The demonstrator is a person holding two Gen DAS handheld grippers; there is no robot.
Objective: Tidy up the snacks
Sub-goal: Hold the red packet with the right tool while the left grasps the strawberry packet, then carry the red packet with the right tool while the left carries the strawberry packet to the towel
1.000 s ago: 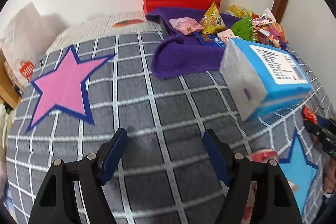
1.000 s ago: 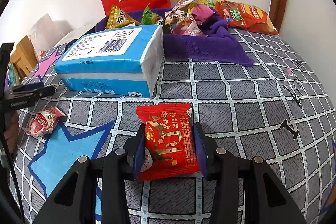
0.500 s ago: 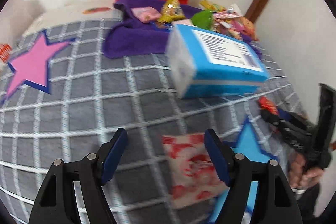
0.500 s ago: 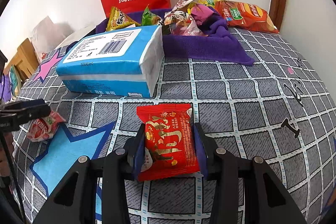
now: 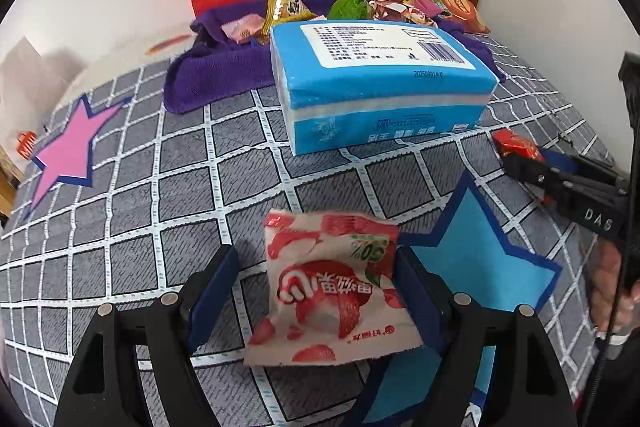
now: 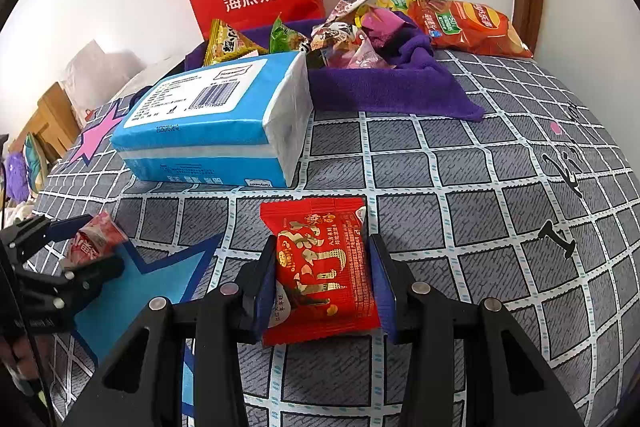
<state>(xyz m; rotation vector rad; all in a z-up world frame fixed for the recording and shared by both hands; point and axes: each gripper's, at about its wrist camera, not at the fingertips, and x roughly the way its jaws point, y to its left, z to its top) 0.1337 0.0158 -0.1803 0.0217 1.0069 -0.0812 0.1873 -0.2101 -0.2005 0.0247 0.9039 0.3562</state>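
The left gripper (image 5: 312, 291) is spread wide around a strawberry snack pack (image 5: 332, 287). The right gripper (image 6: 322, 267) pinches a red snack pack (image 6: 320, 267), long side pointing away. Both lie on the gray checked blanket (image 6: 460, 187), near a blue tissue pack (image 6: 216, 123).

A bed (image 6: 460, 155) with a grey checked cover bore a blue tissue pack (image 6: 216, 123), a purple towel (image 6: 384, 87) heaped with snacks, a strawberry snack packet (image 5: 332, 287) and an orange chip bag (image 6: 464, 27) near the wall.

Red snack packet (image 6: 320, 269) flat between right jaws, pink strawberry packet (image 5: 332, 287) tilted between left jaws
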